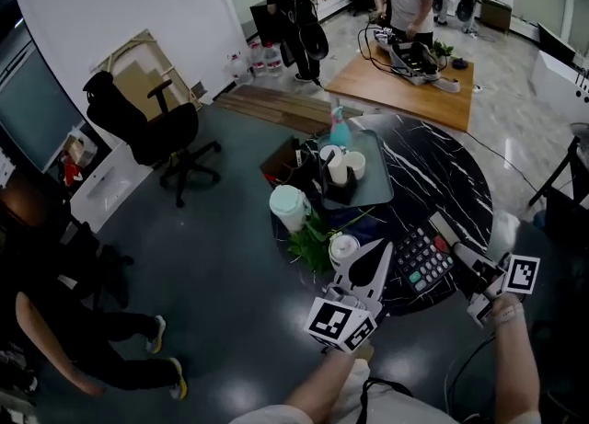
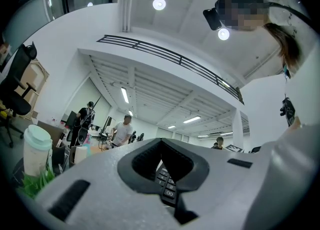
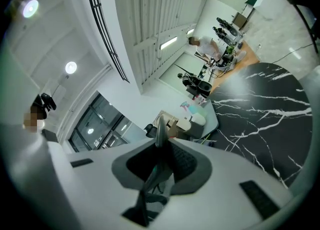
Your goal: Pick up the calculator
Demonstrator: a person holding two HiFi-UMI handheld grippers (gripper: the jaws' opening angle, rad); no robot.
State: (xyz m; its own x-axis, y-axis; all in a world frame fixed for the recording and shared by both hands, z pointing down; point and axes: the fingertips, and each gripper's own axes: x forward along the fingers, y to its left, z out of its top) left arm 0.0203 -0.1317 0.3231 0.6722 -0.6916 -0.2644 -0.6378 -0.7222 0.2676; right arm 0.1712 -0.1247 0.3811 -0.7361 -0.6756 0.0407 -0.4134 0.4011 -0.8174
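The black calculator [image 1: 421, 258] is at the near edge of the round black marble table [image 1: 460, 169], keys up. My right gripper [image 1: 446, 236] comes in from the right and is shut on the calculator's right edge. In the right gripper view the calculator [image 3: 160, 139] shows edge-on as a thin plate between the jaws of that gripper [image 3: 159, 149]. My left gripper [image 1: 382, 247] lies just left of the calculator, its fingertips meeting in a point with nothing held. In the left gripper view the calculator's keys [image 2: 166, 184] show through the gap behind the left gripper's tips [image 2: 162, 146].
A mint-lidded cup [image 1: 288, 203], a green plant [image 1: 313, 243] and a small cup [image 1: 343, 247] stand left of the calculator. A grey tray [image 1: 375, 188] with cups and a spray bottle [image 1: 339, 128] sits further back. An office chair [image 1: 152, 128] and people stand beyond.
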